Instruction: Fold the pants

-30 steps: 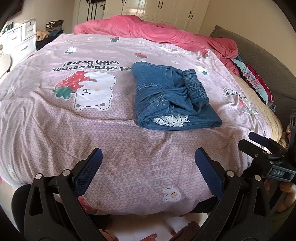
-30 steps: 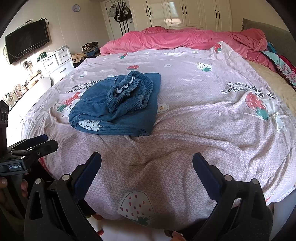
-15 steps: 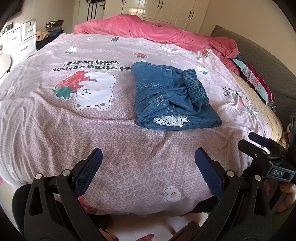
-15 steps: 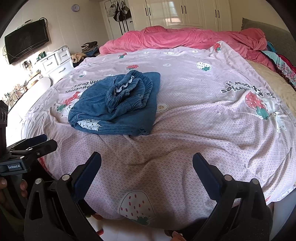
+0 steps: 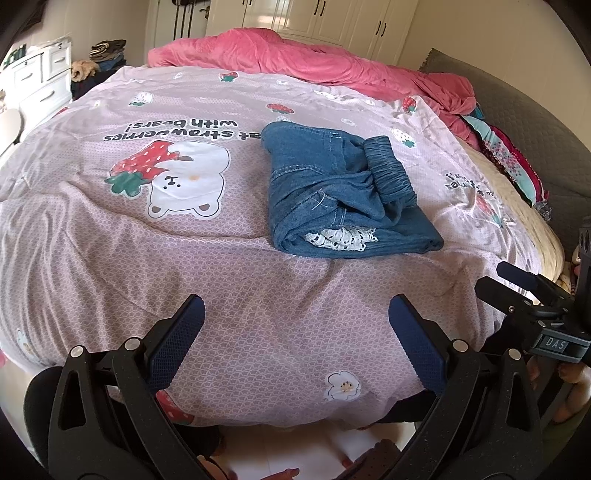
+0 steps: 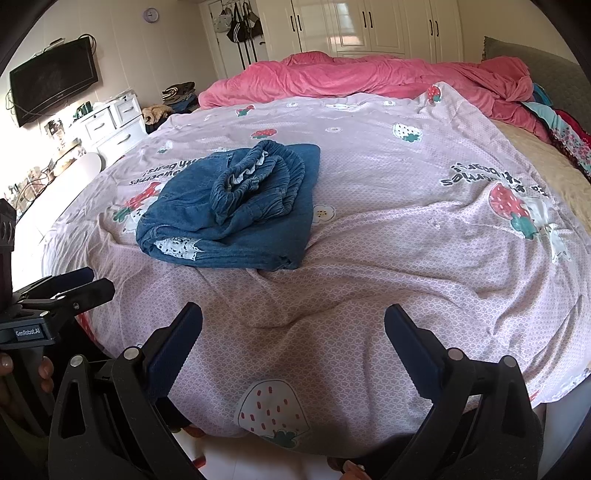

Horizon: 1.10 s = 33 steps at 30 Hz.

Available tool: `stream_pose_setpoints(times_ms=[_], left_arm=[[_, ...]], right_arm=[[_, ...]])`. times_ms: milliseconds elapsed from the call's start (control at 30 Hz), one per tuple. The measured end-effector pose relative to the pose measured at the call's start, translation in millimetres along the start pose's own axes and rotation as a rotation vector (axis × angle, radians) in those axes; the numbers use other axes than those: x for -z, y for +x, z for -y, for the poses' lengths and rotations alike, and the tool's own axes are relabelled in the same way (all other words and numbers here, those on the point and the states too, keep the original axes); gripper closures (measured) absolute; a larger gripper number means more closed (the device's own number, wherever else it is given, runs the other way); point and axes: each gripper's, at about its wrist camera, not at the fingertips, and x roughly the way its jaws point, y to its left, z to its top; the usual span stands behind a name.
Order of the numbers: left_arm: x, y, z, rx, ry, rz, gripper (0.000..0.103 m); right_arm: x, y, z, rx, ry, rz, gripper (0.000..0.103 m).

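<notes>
My left gripper (image 5: 295, 325) and right gripper (image 6: 293, 332) both gape wide, holding nothing, at the bed's near edge. One pair of denim pants (image 5: 343, 195) lies folded on the pink strawberry bedspread (image 5: 147, 266), well apart from both. Only my right view shows the wall television (image 6: 53, 79) and clock (image 6: 150, 14) — wardrobes (image 6: 369, 26) stand behind.

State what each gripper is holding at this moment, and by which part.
Nothing is held. The left gripper and the right gripper are both open above the bedspread, short of the folded denim pants.
</notes>
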Motion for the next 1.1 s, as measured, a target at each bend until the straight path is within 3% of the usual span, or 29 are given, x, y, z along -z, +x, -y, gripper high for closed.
stream_pose_setpoints(times_ms=[767, 933, 1100], left_arm=[[-0.7, 1.0, 2.9, -0.005, 0.009, -0.016, 0.009], [-3.1, 0.6, 0.0, 0.053, 0.006, -0.010, 0.009], [-7.7, 5.1, -3.3, -0.003, 0.006, -0.035, 0.009]], right_arm=[[0.3, 3.3, 0.1, 0.006, 0.005, -0.013, 0.004], [-1.4, 5.6, 4.1, 0.011, 0.008, -0.018, 0.004], [-6.3, 7.2, 18.4, 0.039, 0.025, -0.014, 0.004]])
